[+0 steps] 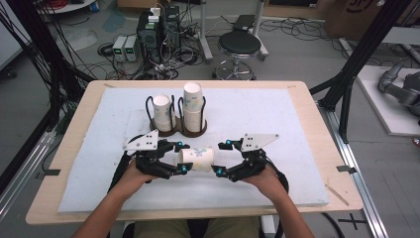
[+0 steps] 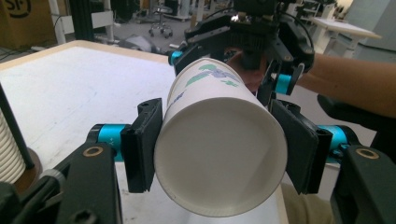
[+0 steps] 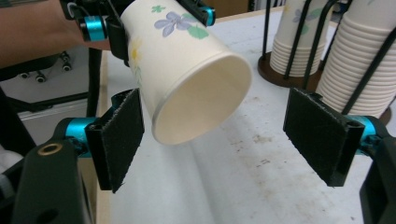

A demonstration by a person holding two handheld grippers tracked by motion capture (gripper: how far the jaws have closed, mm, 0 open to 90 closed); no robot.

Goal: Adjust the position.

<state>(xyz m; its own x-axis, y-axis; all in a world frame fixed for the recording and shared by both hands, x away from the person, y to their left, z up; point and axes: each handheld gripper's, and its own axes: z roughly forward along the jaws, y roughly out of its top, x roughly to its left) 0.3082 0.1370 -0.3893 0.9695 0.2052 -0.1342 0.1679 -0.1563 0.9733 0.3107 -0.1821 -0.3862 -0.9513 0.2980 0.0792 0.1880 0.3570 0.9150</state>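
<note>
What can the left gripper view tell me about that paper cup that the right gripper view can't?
Left gripper view alone: the cup's closed base, squeezed between the left tool's pads.

Right gripper view alone: the cup's open mouth between the right tool's wide-apart pads, plus two stacks of cups in a wire holder.

Both: the flowered paper cup lying sideways above the white mat.

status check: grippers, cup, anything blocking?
Left gripper shut on paper cup, held sideways above the mat. Right gripper open, pads clear of the cup's open mouth. Cup stacks in holder behind, not blocking.
</note>
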